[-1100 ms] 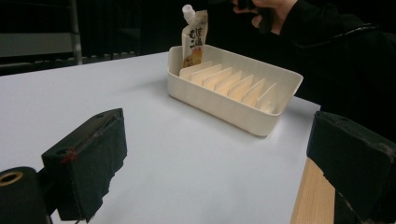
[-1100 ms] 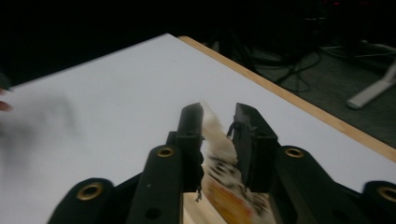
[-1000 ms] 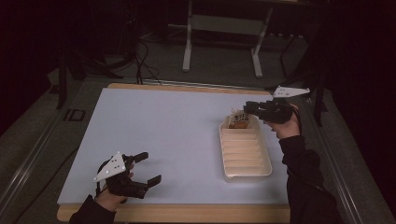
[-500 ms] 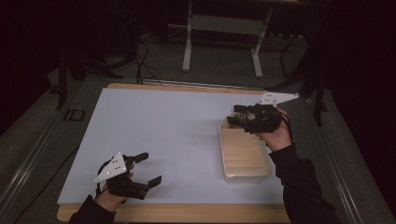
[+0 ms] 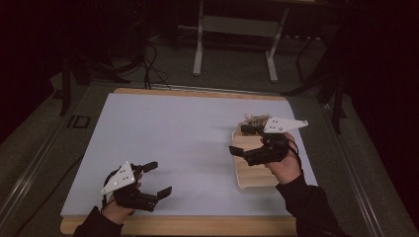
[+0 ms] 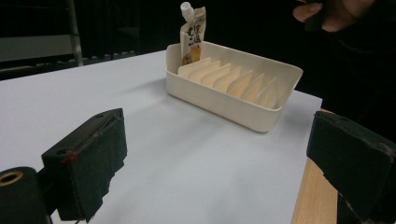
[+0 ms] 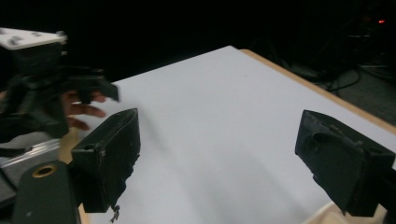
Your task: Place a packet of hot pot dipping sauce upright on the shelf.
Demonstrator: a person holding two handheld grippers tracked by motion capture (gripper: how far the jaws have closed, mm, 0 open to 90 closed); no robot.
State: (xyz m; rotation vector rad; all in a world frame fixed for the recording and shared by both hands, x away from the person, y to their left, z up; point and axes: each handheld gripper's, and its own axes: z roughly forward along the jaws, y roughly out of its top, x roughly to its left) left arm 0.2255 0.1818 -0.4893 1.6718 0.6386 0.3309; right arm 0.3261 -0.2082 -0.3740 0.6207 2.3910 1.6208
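White table mat (image 5: 188,143) over a wooden table (image 5: 197,225), dim room. Cream slotted tray (image 5: 247,178) sits at the right side of the mat, long axis running near to far; upright dividers split it into a row of narrow slots (image 6: 233,79). A spouted pouch (image 6: 192,33) stands upright in the far end slot of the tray, cap up, printed face toward the left gripper view; from the high view it reads as a pale crumpled shape (image 5: 255,120) at the tray's far end. Right gripper (image 5: 237,140) hovers over the middle of the tray, pointing left across the table; its jaws have just been opening and now stand spread wide with nothing between them, only bare mat visible past the two black pads (image 7: 109,156) in the right gripper view. It is apart from the pouch, which lies just beyond it on the far side. Left gripper (image 5: 157,178) rests at the near left corner of the mat, well apart from the tray, aimed right toward it; jaws spread, empty, pads (image 6: 88,161) framing the tray in the left gripper view. A metal frame stand (image 5: 237,29) sits on the floor beyond the table's far edge.
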